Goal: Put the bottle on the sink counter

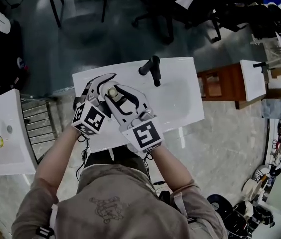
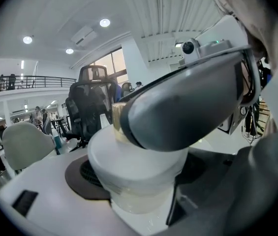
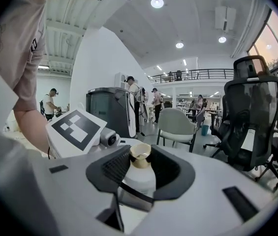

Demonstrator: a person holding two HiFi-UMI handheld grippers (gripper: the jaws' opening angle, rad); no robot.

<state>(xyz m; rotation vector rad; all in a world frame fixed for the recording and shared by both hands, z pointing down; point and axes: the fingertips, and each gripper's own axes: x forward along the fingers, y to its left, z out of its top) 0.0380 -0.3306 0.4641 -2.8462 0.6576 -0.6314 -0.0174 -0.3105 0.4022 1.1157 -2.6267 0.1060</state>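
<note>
A small white bottle with a tan cap (image 1: pixel 113 91) is held over the left part of the white sink (image 1: pixel 180 106), both grippers around it. In the head view my left gripper (image 1: pixel 100 89) comes in from the left and my right gripper (image 1: pixel 122 96) from the right. The left gripper view shows the bottle's white body (image 2: pixel 139 176) filling the gap between my left gripper's (image 2: pixel 139 186) dark pads, with the right gripper's grey jaw across its top. In the right gripper view the bottle (image 3: pixel 139 173) stands upright, my right gripper (image 3: pixel 141 171) closed at its shoulder and neck.
A black faucet (image 1: pixel 152 68) stands at the sink's far edge. A second white basin (image 1: pixel 1 133) lies at the left, a wooden cabinet (image 1: pixel 220 83) at the right. Dark office chairs (image 1: pixel 180 9) stand beyond the sink, and clutter (image 1: pixel 254 203) sits on the floor at the lower right.
</note>
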